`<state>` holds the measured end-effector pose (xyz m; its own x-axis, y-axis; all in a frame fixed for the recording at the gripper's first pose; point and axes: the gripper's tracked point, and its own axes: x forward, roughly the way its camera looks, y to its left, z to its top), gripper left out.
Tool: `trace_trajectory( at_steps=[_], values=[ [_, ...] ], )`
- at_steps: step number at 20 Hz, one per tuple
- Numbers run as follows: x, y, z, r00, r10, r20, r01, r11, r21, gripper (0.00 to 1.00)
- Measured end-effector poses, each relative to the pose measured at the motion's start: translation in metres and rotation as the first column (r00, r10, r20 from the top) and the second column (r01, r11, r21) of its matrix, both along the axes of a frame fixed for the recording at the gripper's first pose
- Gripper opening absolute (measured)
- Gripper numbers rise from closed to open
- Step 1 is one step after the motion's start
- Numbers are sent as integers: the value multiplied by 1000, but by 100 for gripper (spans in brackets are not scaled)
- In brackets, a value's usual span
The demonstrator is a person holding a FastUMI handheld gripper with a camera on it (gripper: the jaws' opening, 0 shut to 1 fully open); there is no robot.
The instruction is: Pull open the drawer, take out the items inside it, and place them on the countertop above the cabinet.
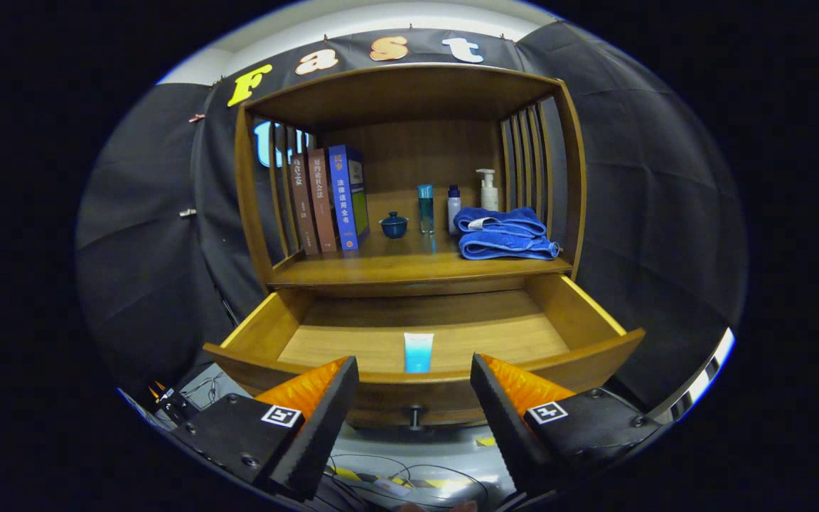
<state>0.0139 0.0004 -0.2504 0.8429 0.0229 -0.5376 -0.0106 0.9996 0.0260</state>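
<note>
1. The drawer (445,334) of the wooden cabinet (409,92) stands pulled open, its curved front panel just ahead of the fingertips of the hand-held gripper (414,373).
2. Inside the drawer lies one thing: a small tube (418,352), pale at the top and blue toward its lower end, resting on the drawer floor against the inside of the front panel, about midway along it. The rest of the drawer floor shows bare wood.
3. A small dark knob (416,415) sticks out from the outside of the drawer front, below the tube and between the two fingers.
4. The hand-held gripper is spread wide and holds nothing; its two fingers sit apart on either side of the tube and the knob, touching neither.
5. The bench (409,270) above the drawer, the cabinet's countertop under a wooden hood with slatted sides, carries several things:
   - three upright books (328,200) at the left, leaning slightly;
   - a small dark blue lidded pot (394,225) just beside the books;
   - a tall teal bottle (426,208) and a shorter white bottle with a dark cap (454,209) near the middle;
   - a white pump bottle (488,190) behind a folded blue towel (505,233) at the right.
6. Cables (381,476) and yellow-and-black striped tape lie on the floor below the drawer.
</note>
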Motion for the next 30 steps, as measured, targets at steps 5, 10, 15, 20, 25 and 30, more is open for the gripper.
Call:
trace_trajectory(
  at_steps=[5,10,15,20,25,30],
  values=[
    [52,5,-20,974,13,-228,0,998,57,99],
    [64,8,-99,817,14,-576,37,996,77,100],
    [69,16,-153,698,13,-716,49,997,66,100],
    [74,12,-180,631,-20,-776,42,999,9,79],
    [80,7,-181,631,-24,-776,-11,999,-40,41],
    [70,8,-169,658,14,-753,3,1000,21,32]
  ],
)
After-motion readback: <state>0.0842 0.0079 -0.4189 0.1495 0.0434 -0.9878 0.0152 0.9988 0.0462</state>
